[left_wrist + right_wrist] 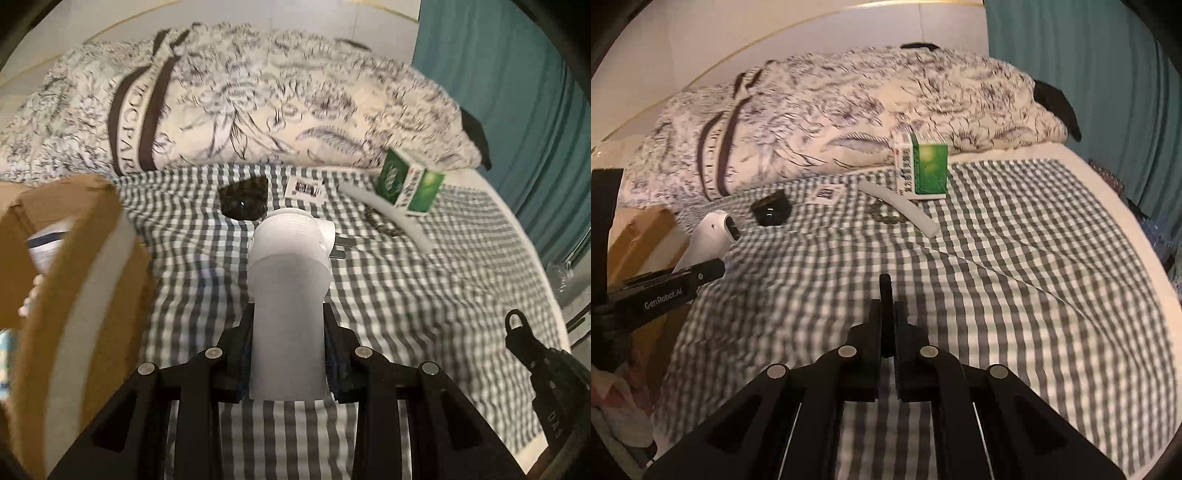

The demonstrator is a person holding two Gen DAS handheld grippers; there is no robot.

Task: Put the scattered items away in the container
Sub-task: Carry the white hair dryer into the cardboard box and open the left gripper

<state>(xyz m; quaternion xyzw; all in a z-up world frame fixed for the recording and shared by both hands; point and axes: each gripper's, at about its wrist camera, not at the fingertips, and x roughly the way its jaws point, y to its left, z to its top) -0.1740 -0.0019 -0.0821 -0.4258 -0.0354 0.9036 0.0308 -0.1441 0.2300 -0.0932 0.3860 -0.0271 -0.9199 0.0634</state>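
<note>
Cardboard box (70,266) sits off left of the left gripper (288,332), whose fingers pinch a white bottle (288,295). Ahead: black case (243,203), green carton (408,184). Right gripper (886,321) fingers pressed together on a thin black piece (885,286).

Checked sheet (1015,295) lies open; cardboard box (74,258) blocks its left.
</note>
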